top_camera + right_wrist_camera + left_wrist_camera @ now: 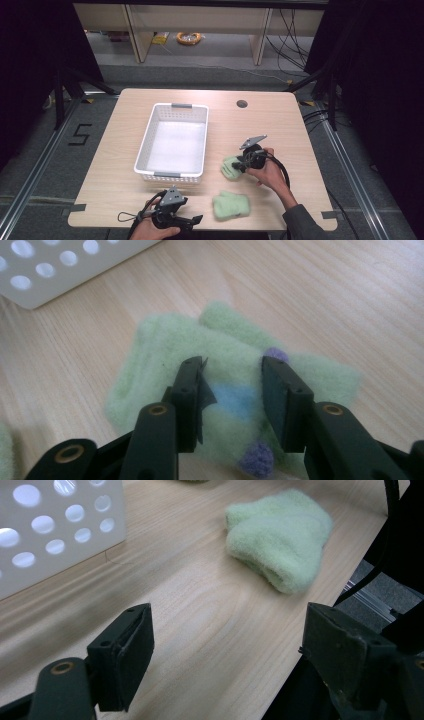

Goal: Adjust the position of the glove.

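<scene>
Standing over the table, I see the right gripper at centre right of the high view, pressed down onto a pale green sock just right of the white basket. From up there the sock is a plain green patch, half covered by the tool. The right gripper view adds what that misses: purple bobbles and a blue patch on the sock, with the jaws standing partly spread either side of that patch, resting on the fabric. No fold rises between them, so I would not call it a pinch, though the lower sock is cut off by the frame edge.

A second green sock lies near the table's front edge, lower centre. The left gripper waits at the bottom of the high view, its jaws too small to read there. The left gripper view shows them spread wide over bare wood, that second sock well ahead at upper right, and the basket's perforated wall cropped at upper left.
</scene>
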Motion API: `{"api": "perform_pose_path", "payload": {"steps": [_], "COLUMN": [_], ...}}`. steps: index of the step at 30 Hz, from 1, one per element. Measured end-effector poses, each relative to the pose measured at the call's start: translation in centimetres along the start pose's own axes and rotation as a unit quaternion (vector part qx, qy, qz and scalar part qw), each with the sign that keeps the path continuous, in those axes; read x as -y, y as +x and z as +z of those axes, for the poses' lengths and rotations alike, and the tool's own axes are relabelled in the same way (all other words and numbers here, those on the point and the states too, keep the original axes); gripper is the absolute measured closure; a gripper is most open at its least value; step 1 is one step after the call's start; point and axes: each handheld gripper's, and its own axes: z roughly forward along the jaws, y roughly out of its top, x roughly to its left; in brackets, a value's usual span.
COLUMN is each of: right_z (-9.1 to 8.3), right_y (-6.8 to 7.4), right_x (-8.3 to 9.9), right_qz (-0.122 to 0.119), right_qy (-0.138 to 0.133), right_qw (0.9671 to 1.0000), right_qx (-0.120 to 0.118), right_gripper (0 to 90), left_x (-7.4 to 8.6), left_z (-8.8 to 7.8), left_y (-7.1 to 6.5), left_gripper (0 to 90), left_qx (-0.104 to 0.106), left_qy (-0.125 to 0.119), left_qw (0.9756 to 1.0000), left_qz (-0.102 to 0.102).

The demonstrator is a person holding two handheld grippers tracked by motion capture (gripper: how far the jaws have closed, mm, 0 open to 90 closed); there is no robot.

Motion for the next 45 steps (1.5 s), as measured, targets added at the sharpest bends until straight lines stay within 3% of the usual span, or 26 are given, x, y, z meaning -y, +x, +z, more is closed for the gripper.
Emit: {"api": "perform_pose_path", "payload": {"steps": [3,6,7,8,9,10,11,14,16,18,20,21,24,25,27,28,31,32,33,34,35,36,40,41,42,45], "right_z": [0.0,0.2,0.0,0.0,0.1,0.1,0.1,-0.1,-0.7,-1.4,-2.2,-2.8,-4.1,-4.3,-5.4,-5.6,-6.8,-7.1,-7.4,-7.6,-7.8,-8.1,-8.4,-8.5,-8.6,-8.3], "right_y": [0.1,0.2,0.0,0.1,0.0,0.0,0.3,0.1,0.2,0.4,0.7,0.9,1.0,1.3,1.7,2.1,3.6,3.9,4.5,4.7,5.2,5.7,7.4,7.8,8.2,9.2], "right_x": [0.0,0.2,0.3,0.3,0.4,0.4,0.3,0.5,0.6,0.6,0.7,0.7,0.9,1.0,1.1,1.3,1.7,1.9,2.1,2.3,2.4,2.6,3.2,3.4,3.6,4.2], "right_qz": [-0.012,0.018,0.01,0.023,0.015,0.006,0.021,0.016,0.031,0.026,0.035,0.043,0.032,0.042,0.033,0.03,0.03,0.024,0.035,0.02,0.022,0.027,0.006,0.012,0.013,0.002], "right_qy": [0.009,0.002,0.004,0.006,-0.006,-0.009,-0.006,-0.017,-0.016,-0.025,-0.036,-0.039,-0.058,-0.079,-0.071,-0.089,-0.086,-0.093,-0.099,-0.104,-0.105,-0.107,-0.112,-0.112,-0.113,-0.107], "right_qw": [0.9999,0.9998,0.9999,0.9997,0.9999,0.9999,0.9997,0.9997,0.9993,0.9992,0.9985,0.9982,0.9978,0.9959,0.9969,0.9956,0.9957,0.9953,0.9943,0.9941,0.9939,0.9935,0.9931,0.9928,0.9927,0.9929], "right_qx": [0.003,0.006,-0.001,-0.003,-0.005,0.002,0.008,0.008,0.012,0.019,0.022,0.015,0.006,0.006,0.003,0.002,-0.014,-0.013,-0.018,-0.021,-0.027,-0.028,-0.035,-0.039,-0.04,-0.053], "right_gripper": [67.2,75.3,78.7,81.0,82.6,83.4,84.0,85.2,85.5,85.6,85.7,85.7,85.7,85.7,85.6,85.6,85.6,85.6,85.6,85.6,85.6,85.6,85.5,85.5,85.5,85.4], "left_x": [0.0,0.0,0.0,0.1,0.0,0.1,0.1,0.1,0.1,0.0,0.1,0.0,0.0,0.0,0.0,-0.1,-0.1,-0.1,-0.1,-0.1,-0.1,-0.1,-0.1,-0.1,-0.1,-0.1], "left_z": [0.0,0.0,0.0,0.0,0.0,0.0,0.1,0.1,0.0,-0.1,0.0,-0.2,-0.2,-0.2,-0.3,-0.4,-0.4,-0.5,-0.5,-0.5,-0.5,-0.4,-0.4,-0.4,-0.3,-0.3], "left_y": [0.0,0.0,0.1,0.1,0.0,0.0,0.0,0.1,0.1,0.3,0.1,0.2,0.2,0.2,0.3,0.3,0.2,0.2,0.1,0.1,0.2,0.0,0.0,0.1,-0.1,0.0], "left_gripper": [20.5,20.7,20.8,20.8,20.9,20.9,20.9,21.0,21.0,21.0,21.1,21.1,21.1,21.1,21.1,21.1,21.1,21.1,21.1,21.1,21.1,21.1,21.1,21.1,21.1,21.2], "left_qx": [0.001,0.001,-0.002,-0.004,0.001,-0.001,0.001,0.003,0.001,0.002,0.0,0.0,-0.002,-0.001,-0.004,0.0,0.0,0.0,0.002,0.002,-0.008,-0.006,-0.003,-0.006,-0.002,-0.002], "left_qy": [0.006,0.007,0.011,0.011,0.005,0.002,0.001,0.005,0.006,0.013,-0.002,0.011,-0.001,0.001,0.012,0.018,0.006,0.005,0.006,0.003,0.003,-0.006,-0.01,-0.001,-0.009,-0.009], "left_qw": [1.0,1.0,0.9999,0.9999,1.0,1.0,1.0,1.0,1.0,0.9999,1.0,0.9999,1.0,1.0,0.9999,0.9998,0.9999,0.9999,1.0,1.0,1.0,1.0,0.9999,1.0,0.9999,1.0], "left_qz": [0.002,0.004,0.009,-0.001,-0.001,0.0,-0.002,-0.003,0.001,0.008,-0.004,-0.007,0.0,0.0,0.003,0.003,0.011,0.009,0.001,-0.002,0.004,-0.004,0.0,0.003,-0.009,0.0]}}
